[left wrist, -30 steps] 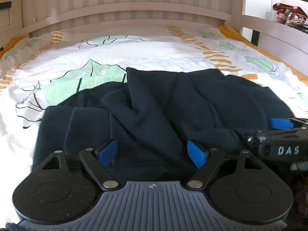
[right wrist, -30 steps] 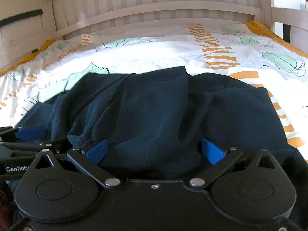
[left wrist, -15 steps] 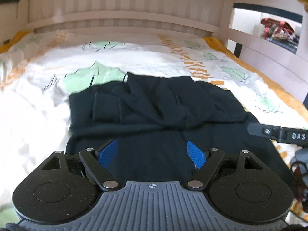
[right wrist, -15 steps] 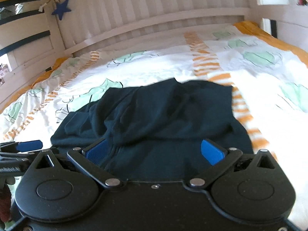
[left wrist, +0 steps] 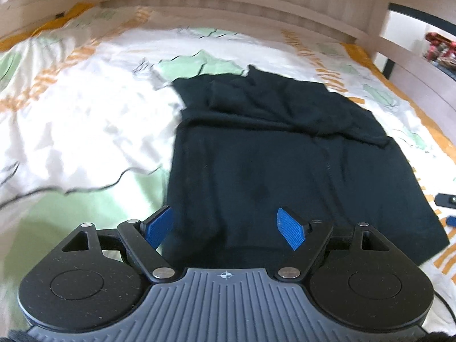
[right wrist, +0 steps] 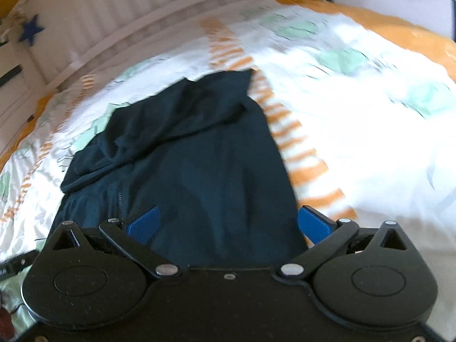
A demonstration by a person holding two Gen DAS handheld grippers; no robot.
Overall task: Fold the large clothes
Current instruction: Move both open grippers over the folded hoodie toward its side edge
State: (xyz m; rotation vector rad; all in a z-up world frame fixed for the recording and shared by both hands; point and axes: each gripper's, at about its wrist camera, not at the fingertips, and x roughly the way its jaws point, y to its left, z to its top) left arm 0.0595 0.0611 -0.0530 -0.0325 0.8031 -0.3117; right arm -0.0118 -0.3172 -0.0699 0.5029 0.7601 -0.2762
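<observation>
Left wrist: left gripper (left wrist: pixel 226 228) released, shelf clutter (left wrist: pixel 439 50) | right wrist: right gripper (right wrist: pixel 228 225) released, blurry blue star (right wrist: pixel 30 32)

left gripper (left wrist: pixel 225 228), right gripper (right wrist: pixel 228 223): pulled back | dark garment (left wrist: pixel 285 156): farther, fully visible

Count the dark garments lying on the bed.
1. A single dark navy garment lies spread on the leaf-print bedspread, its far end bunched towards the headboard. In the right wrist view it is the same garment. Anything beneath it would be hidden.
</observation>
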